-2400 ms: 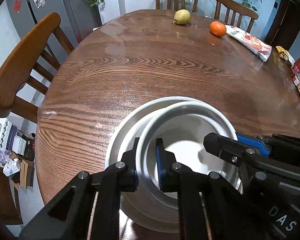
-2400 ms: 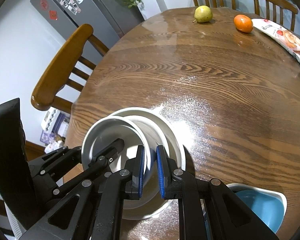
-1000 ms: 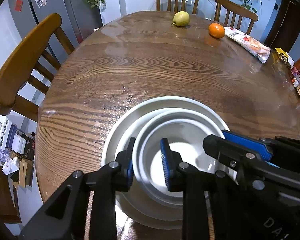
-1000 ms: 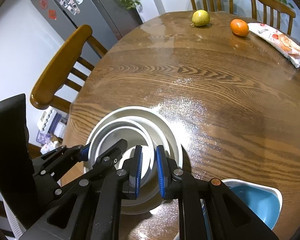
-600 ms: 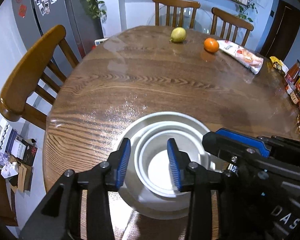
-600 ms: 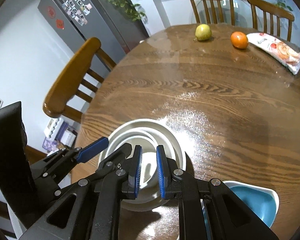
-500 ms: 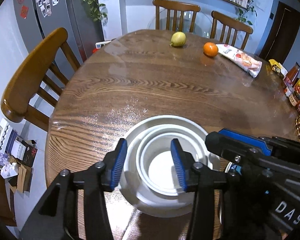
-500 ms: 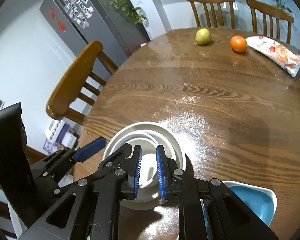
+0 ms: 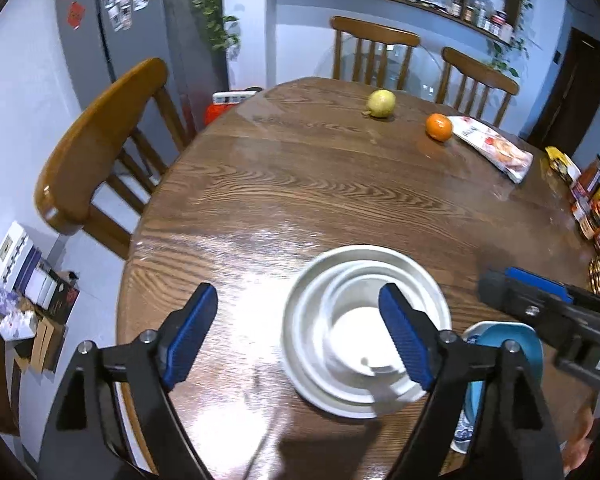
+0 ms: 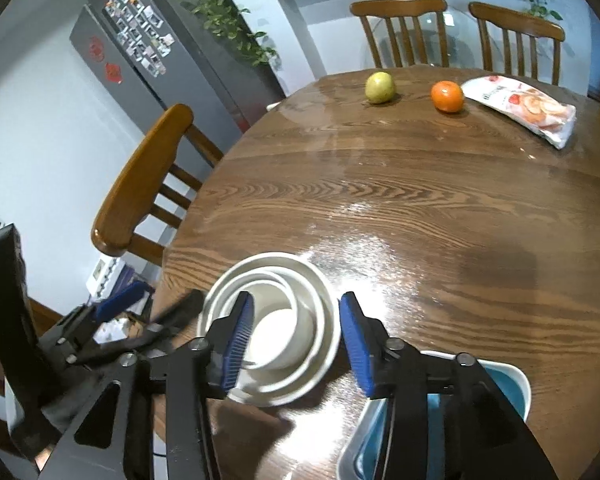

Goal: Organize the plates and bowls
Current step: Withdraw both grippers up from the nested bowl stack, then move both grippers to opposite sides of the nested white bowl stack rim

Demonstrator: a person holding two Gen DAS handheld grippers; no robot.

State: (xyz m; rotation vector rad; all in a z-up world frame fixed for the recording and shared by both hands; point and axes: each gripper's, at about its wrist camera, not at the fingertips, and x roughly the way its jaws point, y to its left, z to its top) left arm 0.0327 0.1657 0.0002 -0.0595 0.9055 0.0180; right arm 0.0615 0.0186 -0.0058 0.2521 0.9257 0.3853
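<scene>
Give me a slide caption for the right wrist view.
Open right gripper above nested white bowls on the wooden table, blue dish alongside.

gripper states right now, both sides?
left gripper: open, holding nothing, above the table beside the white bowl stack.
right gripper: open, holding nothing, above that stack.

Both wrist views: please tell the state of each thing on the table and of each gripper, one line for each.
left gripper: open, holding nothing, above the table.
right gripper: open, holding nothing.
white bowls: nested, smaller inside larger, upright, resting free on the table.
blue dish: upright, beside the white bowls, partly hidden by the right fingers.
pear: on the far side, untouched.
orange: next to the snack bag, which lies flat.
</scene>
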